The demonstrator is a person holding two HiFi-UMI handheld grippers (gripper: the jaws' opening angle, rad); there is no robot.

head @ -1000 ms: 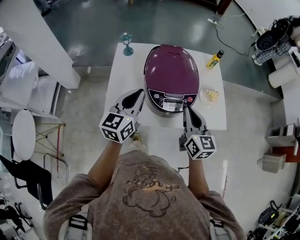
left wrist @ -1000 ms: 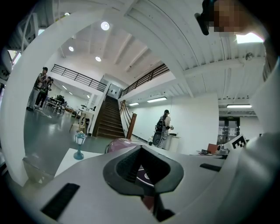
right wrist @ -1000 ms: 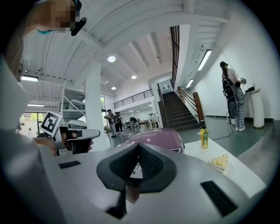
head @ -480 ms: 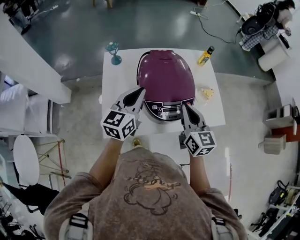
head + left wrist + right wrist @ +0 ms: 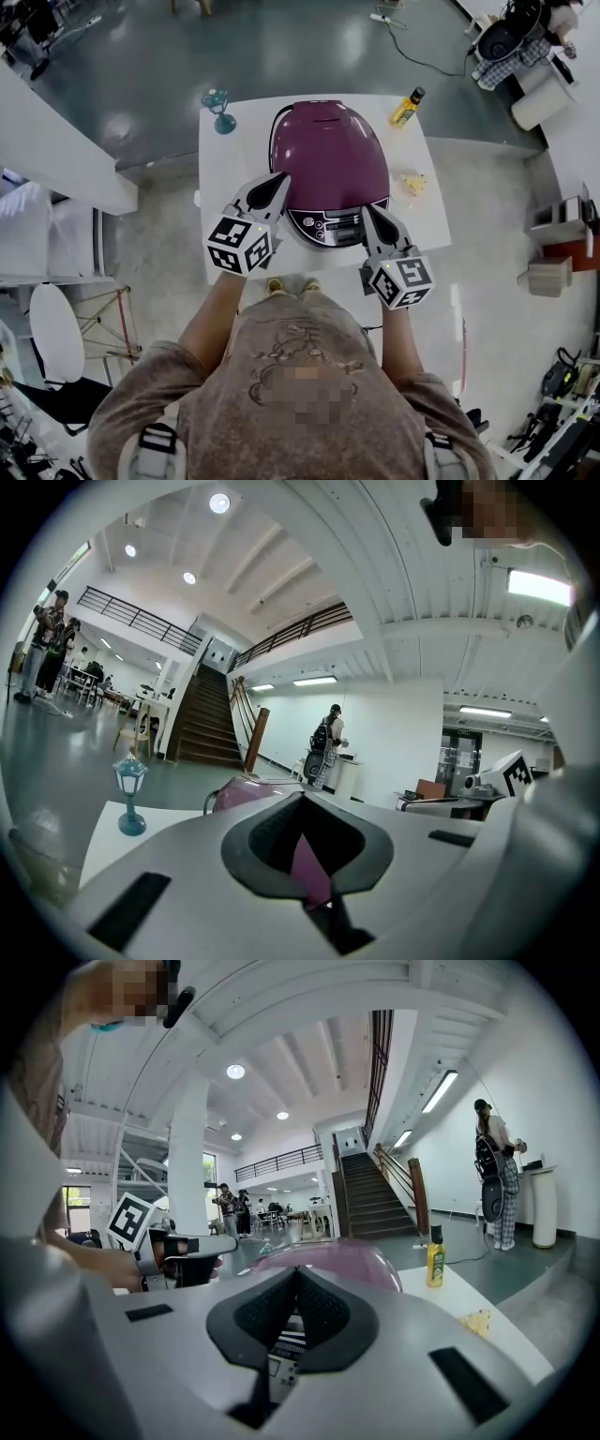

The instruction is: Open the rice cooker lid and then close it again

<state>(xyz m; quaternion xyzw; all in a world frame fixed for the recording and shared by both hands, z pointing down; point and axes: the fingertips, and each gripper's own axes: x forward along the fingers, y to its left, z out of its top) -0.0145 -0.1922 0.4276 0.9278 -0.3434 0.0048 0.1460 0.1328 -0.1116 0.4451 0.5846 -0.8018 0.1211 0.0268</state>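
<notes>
The left gripper was seen with its jaws pressed together and nothing held between them. Its tip was placed just beside the left front flank of the purple rice cooker; whether contact was made could not be told. The right gripper was likewise closed and empty, its tip set close by the right end of the control panel. The cooker was stood at the middle of the white table, its lid down. In both gripper views most of the cooker was hidden behind the jaws; only a purple sliver and part of the panel were shown through the gaps.
</notes>
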